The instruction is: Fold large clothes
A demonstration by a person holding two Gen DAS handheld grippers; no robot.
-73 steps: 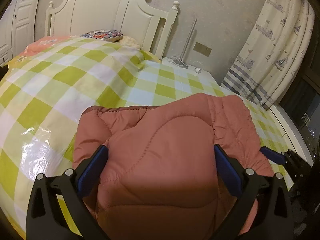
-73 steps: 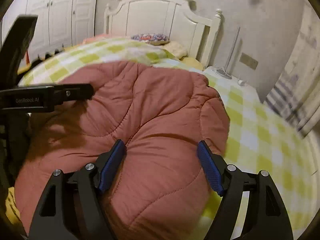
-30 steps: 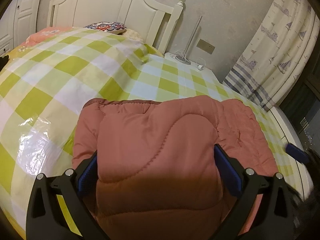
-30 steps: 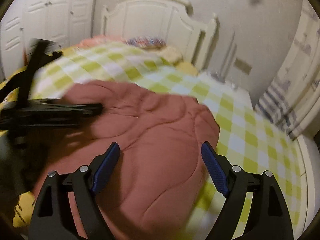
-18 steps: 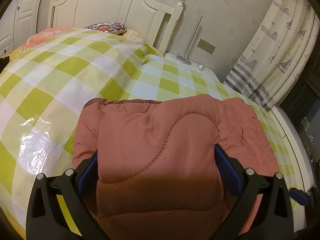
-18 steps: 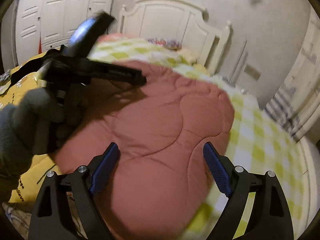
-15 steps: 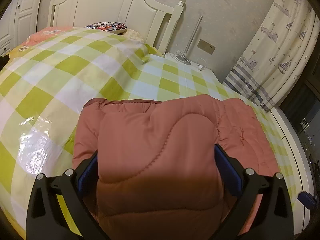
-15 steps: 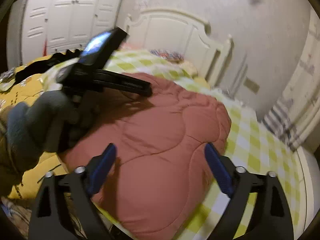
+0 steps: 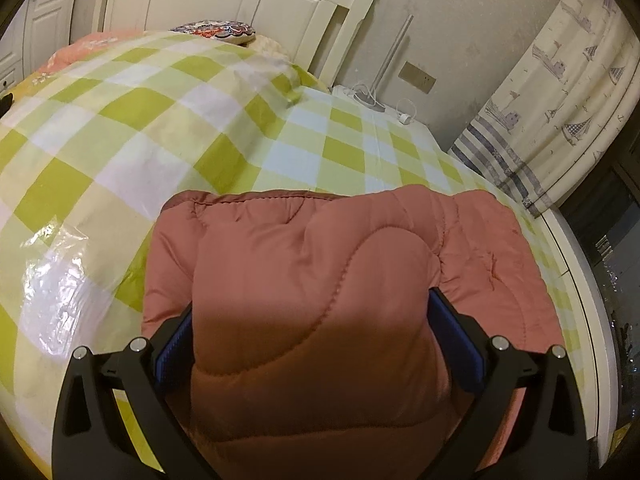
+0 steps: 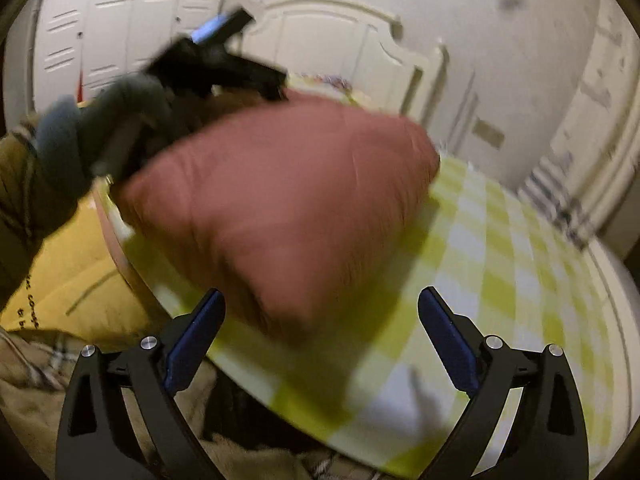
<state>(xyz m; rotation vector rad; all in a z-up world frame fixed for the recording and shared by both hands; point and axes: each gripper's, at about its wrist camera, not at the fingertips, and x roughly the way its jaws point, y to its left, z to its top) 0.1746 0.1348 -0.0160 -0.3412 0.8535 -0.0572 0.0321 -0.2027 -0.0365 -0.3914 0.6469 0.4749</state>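
A folded pink quilted jacket (image 9: 332,280) lies on the bed with the green checked cover (image 9: 160,128). My left gripper (image 9: 312,344) is open, its blue-padded fingers on either side of the jacket's near bulge, pressing on it without clamping. In the blurred right wrist view the jacket (image 10: 280,196) sits at the bed's near edge. My right gripper (image 10: 320,328) is open and empty, off the near corner of the jacket. The left gripper (image 10: 224,60) and gloved hand show above the jacket's far left side.
A white headboard (image 9: 240,12) and patterned pillow (image 9: 216,32) are at the far end. A nightstand with a lamp stand and cables (image 9: 376,96) and a sailboat curtain (image 9: 560,92) are to the right. Yellow and plaid bedding (image 10: 72,280) lies below the bed edge. White wardrobes (image 10: 100,32) stand on the left.
My right gripper has pulled back off the jacket toward the bed's near edge and is in fast motion. The left gripper has stayed on the jacket.
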